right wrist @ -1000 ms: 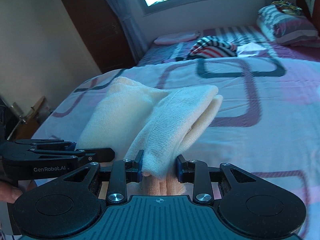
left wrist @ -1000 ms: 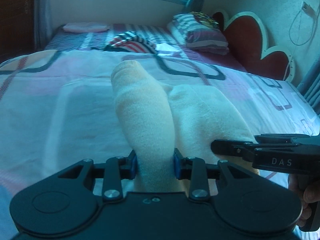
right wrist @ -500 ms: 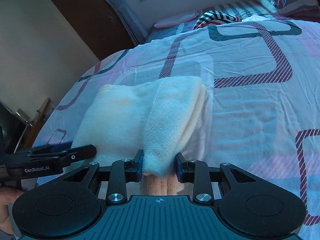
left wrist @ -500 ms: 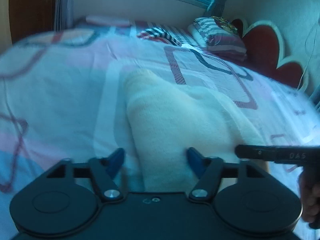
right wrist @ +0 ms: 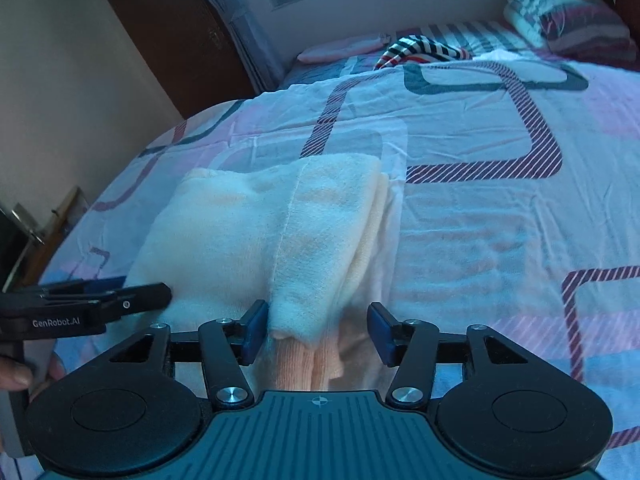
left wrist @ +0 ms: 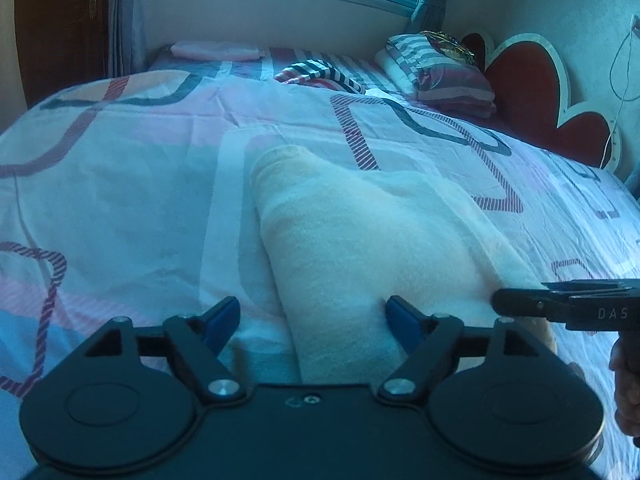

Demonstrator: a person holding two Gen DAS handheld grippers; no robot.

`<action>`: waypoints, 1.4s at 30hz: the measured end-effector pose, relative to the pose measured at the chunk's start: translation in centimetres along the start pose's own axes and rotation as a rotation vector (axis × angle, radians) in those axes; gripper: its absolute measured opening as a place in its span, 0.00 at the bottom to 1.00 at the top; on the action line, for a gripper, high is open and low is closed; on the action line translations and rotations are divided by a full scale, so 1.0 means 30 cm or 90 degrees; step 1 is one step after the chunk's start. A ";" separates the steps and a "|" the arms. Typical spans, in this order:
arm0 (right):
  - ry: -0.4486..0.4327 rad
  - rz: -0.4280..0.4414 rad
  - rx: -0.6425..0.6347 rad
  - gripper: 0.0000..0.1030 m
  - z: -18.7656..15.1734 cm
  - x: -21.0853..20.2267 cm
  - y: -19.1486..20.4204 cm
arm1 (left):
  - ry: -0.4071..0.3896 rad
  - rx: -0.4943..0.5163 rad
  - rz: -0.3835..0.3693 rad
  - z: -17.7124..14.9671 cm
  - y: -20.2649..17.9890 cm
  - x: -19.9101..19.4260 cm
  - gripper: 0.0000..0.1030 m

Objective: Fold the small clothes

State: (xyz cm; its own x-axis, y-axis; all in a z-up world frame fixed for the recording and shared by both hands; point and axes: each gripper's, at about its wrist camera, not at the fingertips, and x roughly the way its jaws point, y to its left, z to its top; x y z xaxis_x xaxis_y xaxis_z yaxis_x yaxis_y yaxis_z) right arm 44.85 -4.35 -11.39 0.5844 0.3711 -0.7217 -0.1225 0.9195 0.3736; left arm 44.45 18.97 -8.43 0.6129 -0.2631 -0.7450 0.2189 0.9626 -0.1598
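From the left wrist view, the left gripper (left wrist: 312, 322) is standing with its blue fingers (left wrist: 219, 320) spread apart, having just been opening. The folded cream garment (left wrist: 360, 248) is lying on the bed (left wrist: 120, 200) with its near end between them. The right-hand pad is sitting against the cloth's edge and the left-hand one is well clear, so nothing is being gripped. The right gripper (left wrist: 568, 306) is reaching in from the right edge beside the garment.

From the right wrist view, the right gripper (right wrist: 316, 332) is also opening. Its fingers (right wrist: 253, 330) are parted around the garment's (right wrist: 256, 224) near corner without pinching it. The left gripper (right wrist: 80, 304) is showing at the left edge. A striped cloth (right wrist: 420, 50) is lying farther up the bed (right wrist: 500, 220).
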 end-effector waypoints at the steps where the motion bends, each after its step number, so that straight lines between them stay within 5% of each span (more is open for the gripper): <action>1: 0.000 -0.004 0.004 0.51 0.000 -0.008 0.003 | 0.003 -0.002 0.002 0.001 -0.004 -0.010 0.76; 12: 0.022 -0.056 -0.023 0.51 -0.065 -0.062 0.020 | 0.026 -0.024 0.011 -0.154 -0.012 -0.098 0.76; 18: 0.007 -0.007 -0.063 0.51 -0.157 -0.192 0.088 | 0.011 -0.087 0.002 -0.272 -0.002 -0.200 0.74; 22: 0.047 -0.053 -0.096 0.47 -0.246 -0.160 0.101 | 0.009 -0.069 0.019 -0.302 -0.033 -0.220 0.75; 27: 0.023 -0.088 -0.109 0.46 -0.286 -0.181 0.072 | 0.008 -0.046 0.042 -0.330 -0.062 -0.240 0.76; 39: 0.012 -0.088 -0.092 0.46 -0.335 -0.230 0.056 | 0.011 -0.049 0.107 -0.398 -0.112 -0.294 0.78; 42: 0.029 -0.093 -0.084 0.47 -0.355 -0.271 0.060 | 0.032 -0.003 0.148 -0.443 -0.155 -0.311 0.76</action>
State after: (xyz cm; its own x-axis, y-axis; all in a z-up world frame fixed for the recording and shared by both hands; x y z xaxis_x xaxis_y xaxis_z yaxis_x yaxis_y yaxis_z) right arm 31.32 -4.32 -11.06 0.5675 0.2357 -0.7890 -0.1445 0.9718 0.1863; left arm 27.64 17.82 -9.35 0.6084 -0.0302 -0.7931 0.0722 0.9972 0.0173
